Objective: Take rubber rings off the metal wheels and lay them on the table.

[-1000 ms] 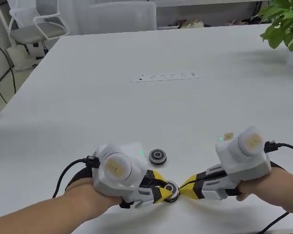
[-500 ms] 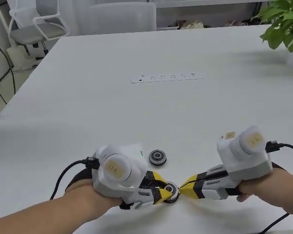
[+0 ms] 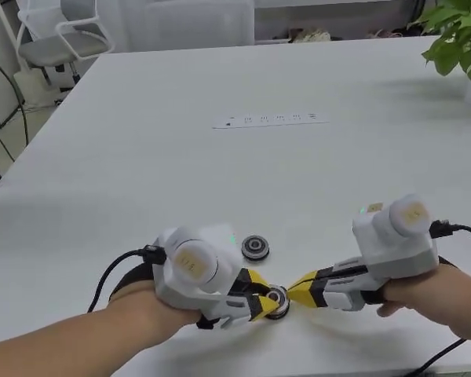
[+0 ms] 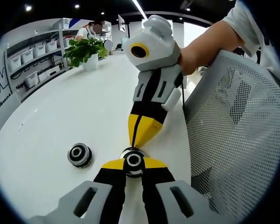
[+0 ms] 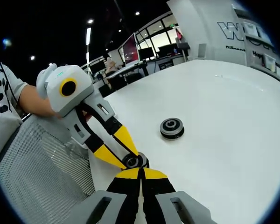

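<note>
- Two metal wheels in play: held wheel [image 3: 276, 301] low centre of the head view, second wheel [image 3: 255, 247] loose on the table [image 3: 141, 157] just above it.
- left gripper [image 3: 265, 305] clamps the held wheel across its sides, jaws narrow and tight on it.
- right gripper [image 3: 292, 296] has its jaws pressed together, tips against the wheel's rim. Can't tell whether they actually pinch the rubber.
- Handling guess: wheels are small, stiff and fairly heavy for their size, with smooth metal that is likely slippery. Grip the flat faces or hub.
- rubber ring [image 5: 171, 136] is the dark outer band. Probably soft, stretchy and snug in its groove, so nip the edge and peel it sideways. It may snap back or flick away.
- Writing: wall lettering [image 5: 233, 29] upper right of the right gripper view starts with a large "W", rest unreadable. No readable brand on either gripper or wheel.
- power strip [image 3: 271, 120] lies upper centre of the head view, well apart from the work.
</note>
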`<state>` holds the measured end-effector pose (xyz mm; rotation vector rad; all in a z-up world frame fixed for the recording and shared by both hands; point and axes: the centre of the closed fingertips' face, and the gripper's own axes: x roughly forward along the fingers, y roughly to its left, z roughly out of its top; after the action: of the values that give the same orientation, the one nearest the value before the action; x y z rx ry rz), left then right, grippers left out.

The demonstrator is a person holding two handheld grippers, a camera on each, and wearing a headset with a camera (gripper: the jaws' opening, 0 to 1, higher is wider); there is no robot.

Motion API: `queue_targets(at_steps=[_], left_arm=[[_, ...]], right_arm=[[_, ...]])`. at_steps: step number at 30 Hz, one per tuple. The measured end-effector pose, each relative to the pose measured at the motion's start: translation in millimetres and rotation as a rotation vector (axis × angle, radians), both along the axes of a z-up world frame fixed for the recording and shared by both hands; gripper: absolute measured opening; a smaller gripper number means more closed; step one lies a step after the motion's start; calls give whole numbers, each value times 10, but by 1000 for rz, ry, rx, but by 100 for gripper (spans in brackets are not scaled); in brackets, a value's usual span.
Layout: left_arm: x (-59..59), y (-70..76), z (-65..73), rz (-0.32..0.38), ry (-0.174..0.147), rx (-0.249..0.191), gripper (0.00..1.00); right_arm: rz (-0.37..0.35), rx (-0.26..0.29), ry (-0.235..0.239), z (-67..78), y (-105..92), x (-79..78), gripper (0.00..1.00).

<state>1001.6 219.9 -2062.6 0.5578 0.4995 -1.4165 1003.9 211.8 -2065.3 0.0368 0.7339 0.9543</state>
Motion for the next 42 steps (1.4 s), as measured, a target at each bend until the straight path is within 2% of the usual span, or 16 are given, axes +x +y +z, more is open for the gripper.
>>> queue_targets(at_steps=[13, 16, 30, 42], left_arm=[[5, 0, -1, 6, 7, 3, 7], [0, 0, 0, 7, 9, 4, 7], [3, 2, -2, 12, 12, 10, 7], [6, 7, -1, 9, 10, 9, 7]], right_arm=[[14, 15, -3, 23, 46, -21, 0], [34, 12, -19, 26, 76, -33, 0], [52, -5, -36, 24, 100, -39, 0], [40, 15, -24, 35, 101, -30, 0]])
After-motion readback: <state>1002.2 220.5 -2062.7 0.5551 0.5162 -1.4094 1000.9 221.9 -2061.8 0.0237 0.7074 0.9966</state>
